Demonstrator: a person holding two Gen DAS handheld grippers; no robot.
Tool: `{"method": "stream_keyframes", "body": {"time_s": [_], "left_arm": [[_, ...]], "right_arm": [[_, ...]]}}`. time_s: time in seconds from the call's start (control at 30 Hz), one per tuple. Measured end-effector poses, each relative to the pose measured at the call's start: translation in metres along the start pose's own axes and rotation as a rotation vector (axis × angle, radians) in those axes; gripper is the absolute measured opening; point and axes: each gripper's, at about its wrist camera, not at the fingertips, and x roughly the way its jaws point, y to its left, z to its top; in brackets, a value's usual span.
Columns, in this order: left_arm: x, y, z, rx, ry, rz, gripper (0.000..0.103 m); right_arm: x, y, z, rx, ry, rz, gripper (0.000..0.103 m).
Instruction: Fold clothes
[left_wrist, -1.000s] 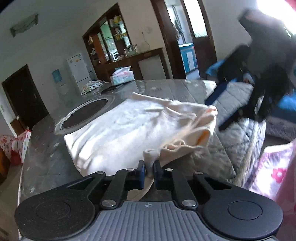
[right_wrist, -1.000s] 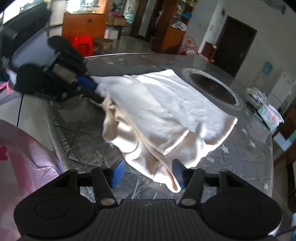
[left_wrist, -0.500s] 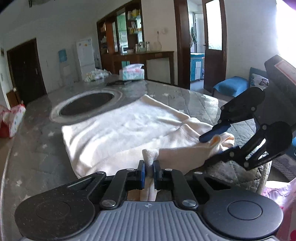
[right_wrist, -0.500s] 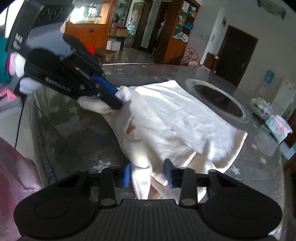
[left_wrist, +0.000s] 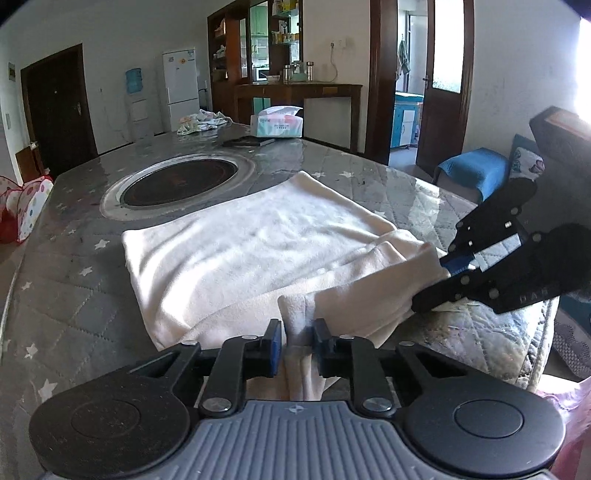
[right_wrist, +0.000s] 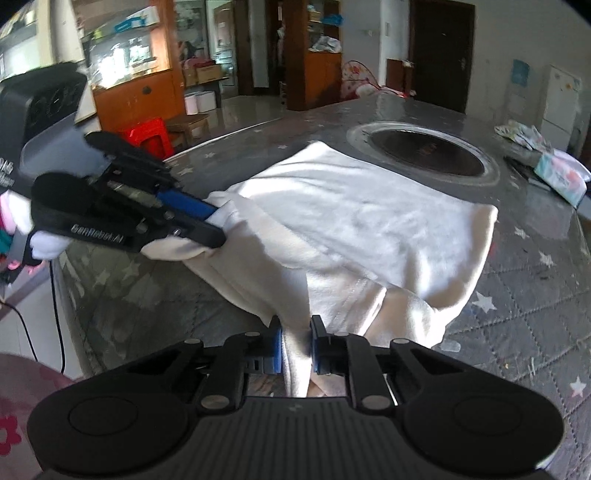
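A cream white garment (left_wrist: 251, 251) lies spread on the grey quilted table (left_wrist: 74, 295), with its near edge bunched up at the table's front. My left gripper (left_wrist: 297, 341) is shut on a fold of that near edge. My right gripper (right_wrist: 295, 343) is shut on another fold of the same edge of the garment (right_wrist: 369, 221). In the left wrist view the right gripper (left_wrist: 447, 269) shows at the right, clamped on the cloth. In the right wrist view the left gripper (right_wrist: 218, 218) shows at the left, clamped on the cloth.
A round dark inset (left_wrist: 181, 181) sits in the table beyond the garment. A tissue box (left_wrist: 277, 123), a dark flat item (left_wrist: 247, 141) and a crumpled cloth (left_wrist: 201, 120) lie at the far side. A blue stool (left_wrist: 469, 170) stands off the right edge.
My right gripper has closed on the garment's near edge; it was open a second ago. The left gripper has kept its grip and the garment now lies flatter on the table.
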Motion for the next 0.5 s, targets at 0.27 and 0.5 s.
{"method": "stream_keyframes", "body": {"time_s": [0.27, 0.5], "left_arm": [[-0.006, -0.007, -0.004, 0.024, -0.001, 0.022, 0.037], [-0.025, -0.018, -0.021, 0.080, -0.022, 0.037, 0.048]], "right_arm": [[0.000, -0.006, 0.002, 0.055, 0.000, -0.012, 0.013], [-0.002, -0.005, 0.002, 0.068, -0.005, -0.017, 0.012]]}}
